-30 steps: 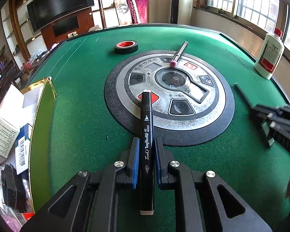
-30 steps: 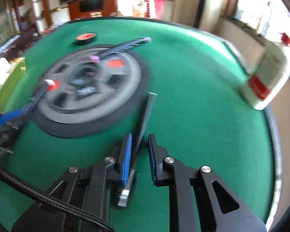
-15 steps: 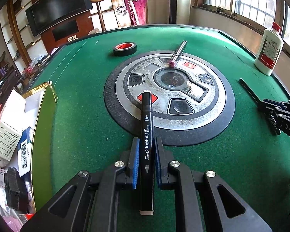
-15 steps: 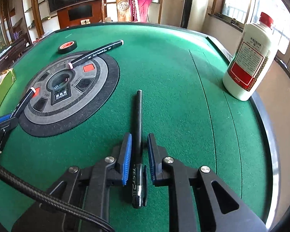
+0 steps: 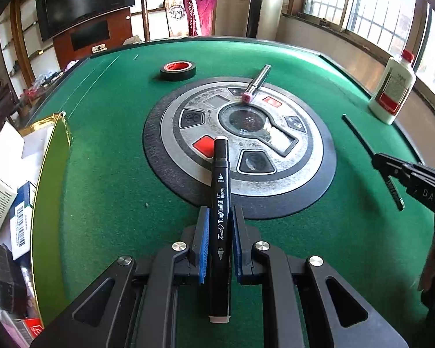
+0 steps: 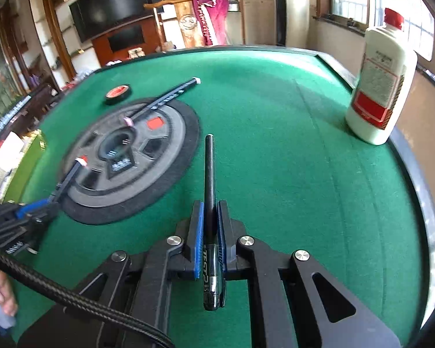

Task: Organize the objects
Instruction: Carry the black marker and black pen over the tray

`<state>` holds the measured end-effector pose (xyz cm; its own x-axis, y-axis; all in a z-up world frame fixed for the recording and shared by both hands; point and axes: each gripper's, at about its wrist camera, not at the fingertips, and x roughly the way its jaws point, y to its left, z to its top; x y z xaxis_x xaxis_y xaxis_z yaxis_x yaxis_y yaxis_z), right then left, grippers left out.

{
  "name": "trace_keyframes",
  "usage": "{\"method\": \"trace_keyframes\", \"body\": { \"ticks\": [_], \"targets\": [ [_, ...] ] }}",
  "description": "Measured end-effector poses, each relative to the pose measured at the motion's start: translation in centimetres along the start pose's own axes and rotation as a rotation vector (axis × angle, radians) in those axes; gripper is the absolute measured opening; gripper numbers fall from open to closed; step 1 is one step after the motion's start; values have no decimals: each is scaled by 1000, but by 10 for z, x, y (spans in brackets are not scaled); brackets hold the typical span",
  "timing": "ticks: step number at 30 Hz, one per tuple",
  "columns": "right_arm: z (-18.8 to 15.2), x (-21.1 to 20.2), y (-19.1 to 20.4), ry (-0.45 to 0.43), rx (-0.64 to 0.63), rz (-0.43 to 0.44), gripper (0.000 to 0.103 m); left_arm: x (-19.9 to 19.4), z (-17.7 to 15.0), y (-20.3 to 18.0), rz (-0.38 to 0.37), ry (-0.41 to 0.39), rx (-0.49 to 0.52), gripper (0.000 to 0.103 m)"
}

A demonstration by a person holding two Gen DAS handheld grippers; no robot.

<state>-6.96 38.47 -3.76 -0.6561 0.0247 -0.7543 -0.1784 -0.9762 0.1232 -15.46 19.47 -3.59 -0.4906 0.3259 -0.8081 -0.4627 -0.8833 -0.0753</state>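
Observation:
My left gripper [image 5: 219, 217] is shut on a black art marker [image 5: 221, 185] that points forward over the round grey centre panel [image 5: 298, 156] of the green table. My right gripper [image 6: 208, 211] is shut on a thin black pen [image 6: 208, 168] held above the felt. The right gripper with its pen shows at the right edge of the left wrist view [image 5: 391, 171]. A second black marker with a pink cap [image 5: 256, 84] lies on the panel's far edge; it also shows in the right wrist view [image 6: 165, 98].
A roll of black tape with a red core [image 5: 178, 69] lies on the far felt. A white bottle with a red cap [image 5: 393, 92] stands by the right rim. A green-and-gold box [image 5: 47, 191] and cartons sit off the left edge.
The right gripper with the pen has moved left and turned; its view is blurred by motion. The left gripper holds the marker much as before, slightly shifted.

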Motion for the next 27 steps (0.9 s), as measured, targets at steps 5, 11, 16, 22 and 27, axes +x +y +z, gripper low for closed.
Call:
{"method": "trace_keyframes", "body": {
  "ticks": [5, 11, 16, 22, 27],
  "targets": [
    [3, -5, 19, -25, 3, 91, 7, -8, 2, 1, -18, -24, -13, 11],
    [-4, -4, 42, -10, -5, 182, 7, -10, 1, -1, -42, -37, -28, 11],
    [-7, -3, 54, -8, -21, 215, 7, -17, 1, -4, -41, -63, -28, 11],
    [-7, -3, 66, -10, -36, 252, 7, -28, -8, -10, -20, -92, -26, 11],
    [-10, -17, 78, -37, -49, 283, 7, -47, -18, -9, -21, -127, -35, 11]
  ]
}}
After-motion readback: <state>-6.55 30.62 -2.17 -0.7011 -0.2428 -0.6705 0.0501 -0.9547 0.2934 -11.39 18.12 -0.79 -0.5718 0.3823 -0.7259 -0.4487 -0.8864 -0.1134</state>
